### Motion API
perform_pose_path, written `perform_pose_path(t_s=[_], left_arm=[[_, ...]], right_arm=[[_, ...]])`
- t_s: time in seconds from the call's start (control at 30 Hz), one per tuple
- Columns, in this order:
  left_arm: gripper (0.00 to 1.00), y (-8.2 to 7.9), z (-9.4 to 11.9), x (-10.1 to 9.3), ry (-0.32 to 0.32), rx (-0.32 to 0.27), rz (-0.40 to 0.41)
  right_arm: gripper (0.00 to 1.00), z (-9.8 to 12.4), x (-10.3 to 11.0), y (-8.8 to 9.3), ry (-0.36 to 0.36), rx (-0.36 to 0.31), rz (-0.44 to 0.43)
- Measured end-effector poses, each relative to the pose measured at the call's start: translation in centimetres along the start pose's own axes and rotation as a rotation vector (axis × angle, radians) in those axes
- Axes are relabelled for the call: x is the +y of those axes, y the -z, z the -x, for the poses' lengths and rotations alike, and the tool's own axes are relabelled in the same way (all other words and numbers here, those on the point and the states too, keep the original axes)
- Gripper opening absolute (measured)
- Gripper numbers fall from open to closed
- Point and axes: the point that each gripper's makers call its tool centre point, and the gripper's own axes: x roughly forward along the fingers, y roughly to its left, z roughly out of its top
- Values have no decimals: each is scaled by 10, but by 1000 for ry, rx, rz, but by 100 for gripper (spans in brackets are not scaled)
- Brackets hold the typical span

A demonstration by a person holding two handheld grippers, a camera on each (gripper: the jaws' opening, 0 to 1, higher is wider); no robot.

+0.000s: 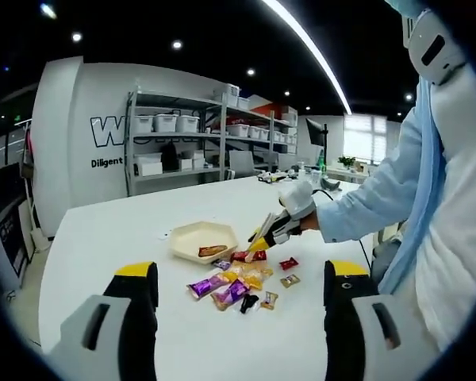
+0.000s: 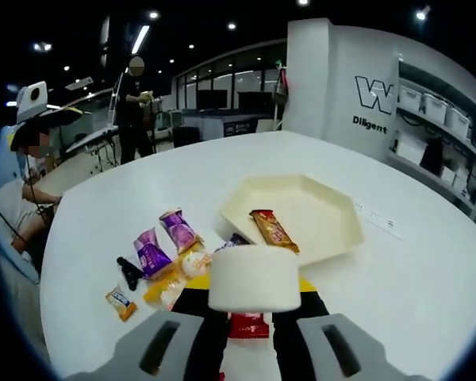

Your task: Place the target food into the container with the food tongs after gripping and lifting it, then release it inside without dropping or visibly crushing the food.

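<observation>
Right tongs (image 1: pixel 258 242), at the end of my outstretched arm, grip a red-wrapped snack (image 2: pixel 248 325) low over the table (image 1: pixel 103 230) beside the container (image 2: pixel 325 208). Left tongs (image 1: pixel 242 317) spread apart, holding nothing.

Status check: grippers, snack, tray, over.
Left gripper open, held back. Right gripper low over the snack pile, red packet at its tips; grip unclear. Tray holds one bar. Path clear.
</observation>
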Motion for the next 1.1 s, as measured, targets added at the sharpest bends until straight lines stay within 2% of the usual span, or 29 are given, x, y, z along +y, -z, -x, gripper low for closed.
perform_pose_path(t_s=[0.5,0.77,1.1], left_arm=[[84,-7,-12,-4,26,-11,-7],[84,-4,-11,-1,10,-3,-5],[87,8,3,17,-68,24,17]], right_arm=[[14,22,2,-13,-9,-52,2],[14,25,1,-36,-8,-99,21],[14,17,-14,-68,-2,-141,48]])
